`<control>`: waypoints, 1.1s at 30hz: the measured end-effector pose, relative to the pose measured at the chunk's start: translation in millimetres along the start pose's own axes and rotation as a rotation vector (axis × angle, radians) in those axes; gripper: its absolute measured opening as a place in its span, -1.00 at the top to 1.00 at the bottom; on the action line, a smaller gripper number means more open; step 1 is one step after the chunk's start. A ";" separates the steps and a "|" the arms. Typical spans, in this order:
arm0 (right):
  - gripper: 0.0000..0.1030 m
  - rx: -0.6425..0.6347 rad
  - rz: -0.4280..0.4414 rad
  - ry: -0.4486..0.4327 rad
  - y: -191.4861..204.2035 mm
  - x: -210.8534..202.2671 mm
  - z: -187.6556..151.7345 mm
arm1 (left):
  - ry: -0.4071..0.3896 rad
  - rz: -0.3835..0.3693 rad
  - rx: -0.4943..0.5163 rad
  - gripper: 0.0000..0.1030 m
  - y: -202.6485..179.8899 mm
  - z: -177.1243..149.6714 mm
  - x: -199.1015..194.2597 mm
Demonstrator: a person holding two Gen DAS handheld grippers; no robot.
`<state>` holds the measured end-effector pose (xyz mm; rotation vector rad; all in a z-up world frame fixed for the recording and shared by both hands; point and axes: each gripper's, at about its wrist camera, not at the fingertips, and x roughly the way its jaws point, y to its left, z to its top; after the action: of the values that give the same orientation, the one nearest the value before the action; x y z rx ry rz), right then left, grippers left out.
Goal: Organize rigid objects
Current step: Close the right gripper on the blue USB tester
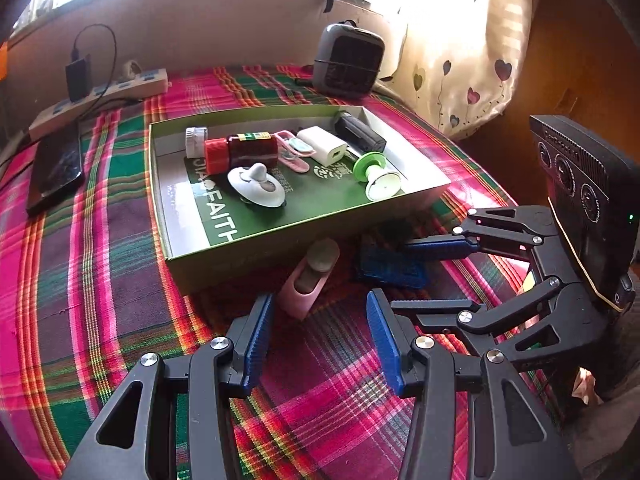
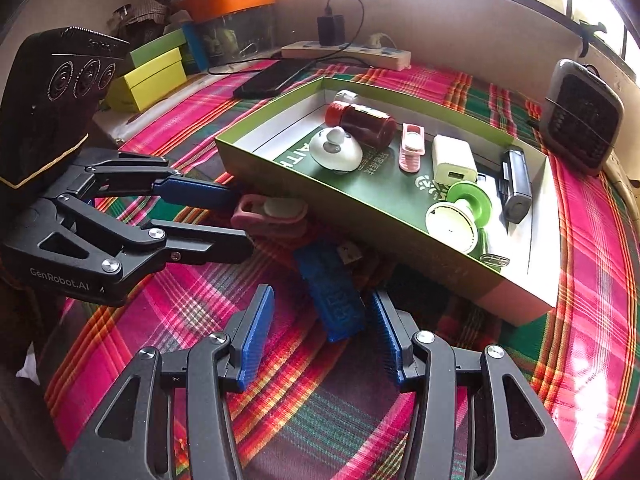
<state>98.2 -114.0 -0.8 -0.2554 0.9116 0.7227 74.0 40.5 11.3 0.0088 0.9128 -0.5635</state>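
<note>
A green box lid [image 1: 256, 249] [image 2: 400, 236] lies on the plaid cloth and holds a red-capped brown bottle [image 1: 244, 150] [image 2: 362, 120], a white knob [image 1: 256, 188], a white charger [image 1: 322, 146], a green spool [image 1: 374, 174], a pink clip and a black item. In front of it lie a pink clip [image 1: 306, 280] [image 2: 268, 214] and a blue USB device [image 1: 390, 266] [image 2: 332, 290]. My left gripper [image 1: 320, 336] is open, just short of the pink clip. My right gripper [image 2: 322, 340] is open, its fingers on either side of the blue device's near end.
A dark phone [image 1: 56, 172], a power strip with a charger [image 1: 100, 96] and a small grey heater [image 1: 346, 60] stand at the back of the table. Yellow-green boxes [image 2: 148, 76] sit at the far left. A curtain [image 1: 460, 40] hangs at the right.
</note>
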 end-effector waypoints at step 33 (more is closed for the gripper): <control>0.56 0.008 -0.068 -0.053 -8.1 -0.3 -1.3 | 0.045 0.117 0.020 0.10 -11.9 17.7 25.6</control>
<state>102.7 -120.7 -2.1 -0.2580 0.8514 0.6605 93.8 14.4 5.8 0.0932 0.9436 -0.4649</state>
